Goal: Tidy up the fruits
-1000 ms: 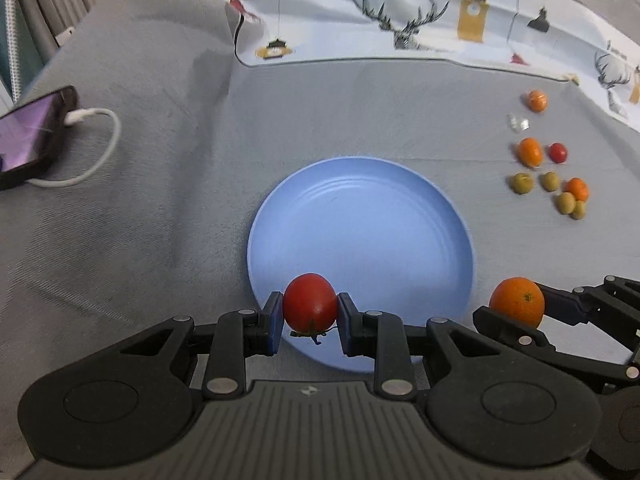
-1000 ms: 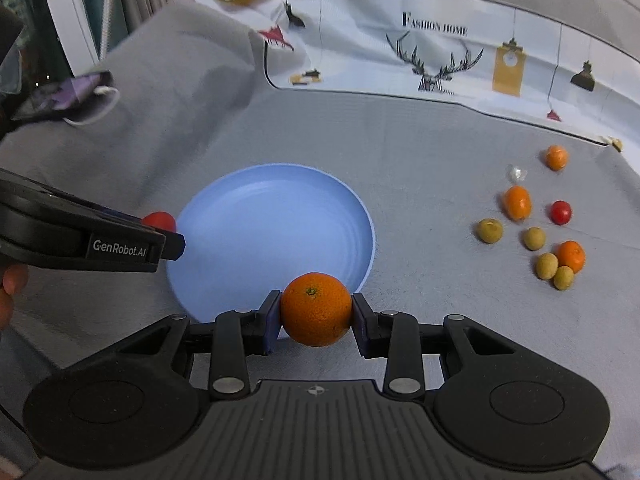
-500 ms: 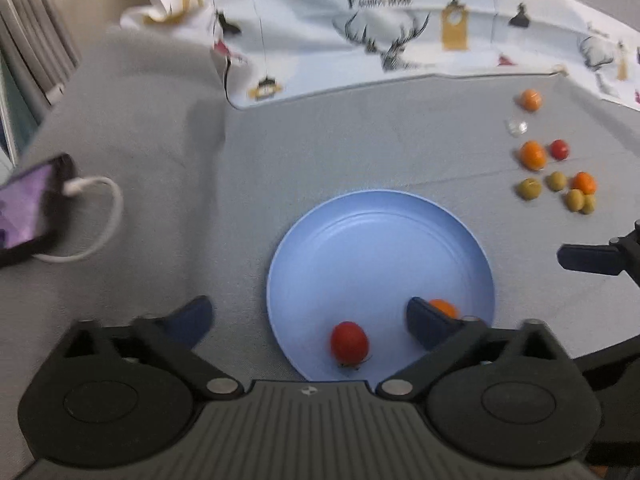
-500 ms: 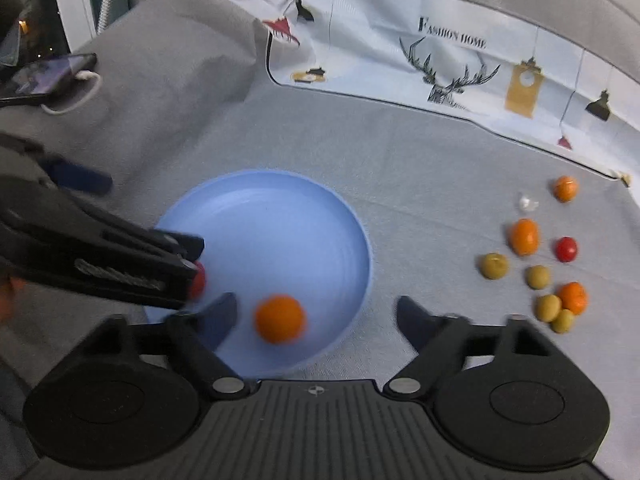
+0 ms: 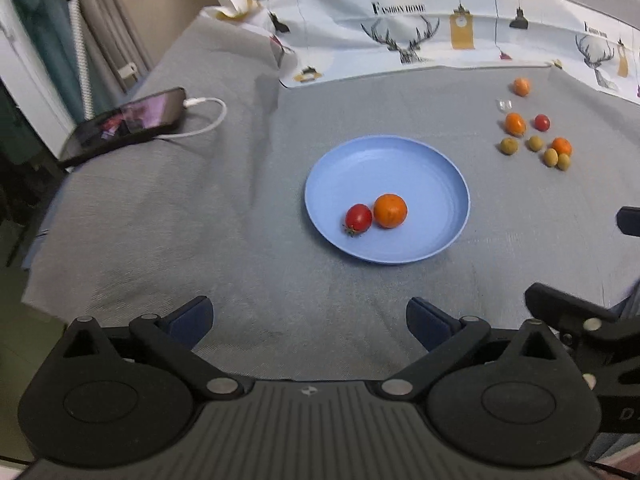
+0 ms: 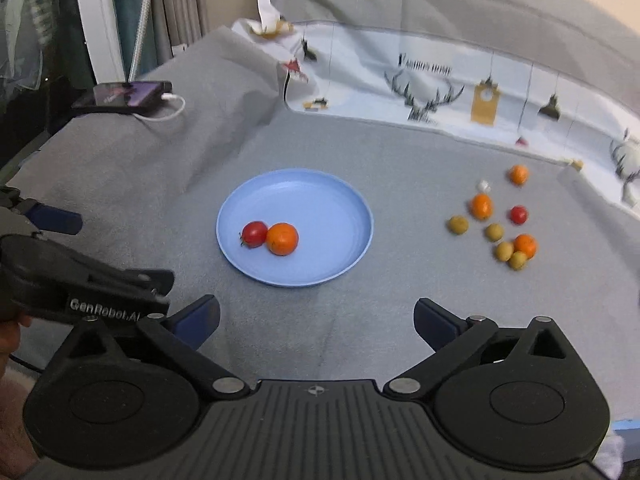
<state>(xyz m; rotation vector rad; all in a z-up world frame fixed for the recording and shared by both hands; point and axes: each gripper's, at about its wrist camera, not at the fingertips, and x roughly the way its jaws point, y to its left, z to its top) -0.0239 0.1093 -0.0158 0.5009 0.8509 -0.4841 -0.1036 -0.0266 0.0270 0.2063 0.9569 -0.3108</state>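
Text on the left gripper (image 6: 60, 220) shows only from the right wrist; both grippers released, right gripper (image 6: 316, 316) opening.

Both wrist cams look fwd and steeply down over your bench (image 5: 280, 312) from mid-height. Left view sits left of right view; both share the blue plate (image 5: 440, 184) (image 6: 340, 208), loose fruit at right, phone (image 5: 132, 120) (image 6: 128, 94) far left.

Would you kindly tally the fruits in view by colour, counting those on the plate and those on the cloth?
Orange fruits: 4, one on the blue plate at, three on the cloth at
Red tomatoes: 2, at on the plate and on the cloth
Olive-green fruits: 4, at
Total: 10
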